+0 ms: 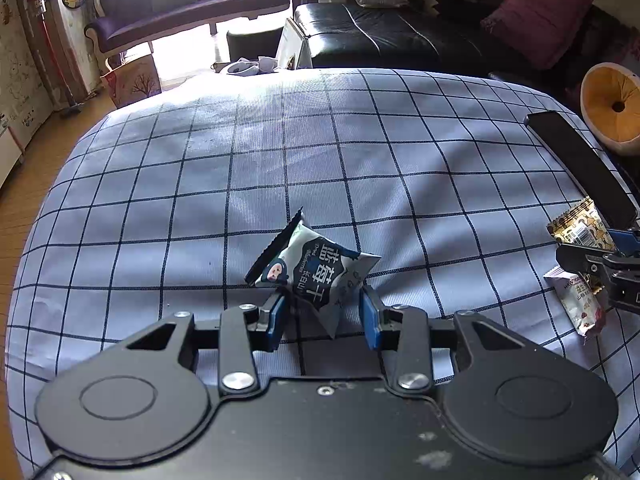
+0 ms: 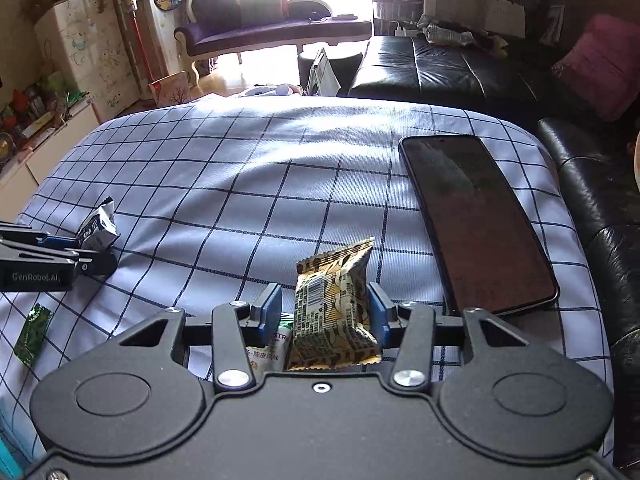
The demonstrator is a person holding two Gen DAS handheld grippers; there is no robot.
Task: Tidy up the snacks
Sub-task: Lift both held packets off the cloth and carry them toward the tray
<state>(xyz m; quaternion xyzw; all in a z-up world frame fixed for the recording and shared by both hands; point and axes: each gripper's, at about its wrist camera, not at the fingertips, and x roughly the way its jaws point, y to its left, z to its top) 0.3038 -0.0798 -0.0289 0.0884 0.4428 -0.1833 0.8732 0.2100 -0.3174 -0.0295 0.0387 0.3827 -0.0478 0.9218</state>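
Two pairs of blue-padded fingers worked over the snacks. The left gripper (image 1: 322,314) was clenched on the lower corner of a grey-and-navy snack packet (image 1: 310,270) printed with white characters and a small cartoon face, holding it tilted just above the checked cloth (image 1: 240,184). The right gripper (image 2: 325,312) had its fingers released and spread wide; a crinkled gold-and-brown snack packet (image 2: 334,308), barcode side up, stood between them leaning toward the right pad, though I could not tell whether it touched. Under it lay a white snack packet (image 2: 270,354) with orange print. A green sachet (image 2: 32,336) lay flat on the cloth, well to the left. Just right of the right gripper rested a dark phone (image 2: 476,220), screen up. The cloth, pale with thin dark grid lines, covered a rounded counter. Beyond it stood a black leather sofa (image 2: 452,70) with a pink cushion (image 2: 600,64), and a purple chaise (image 2: 276,30) before a bright window.
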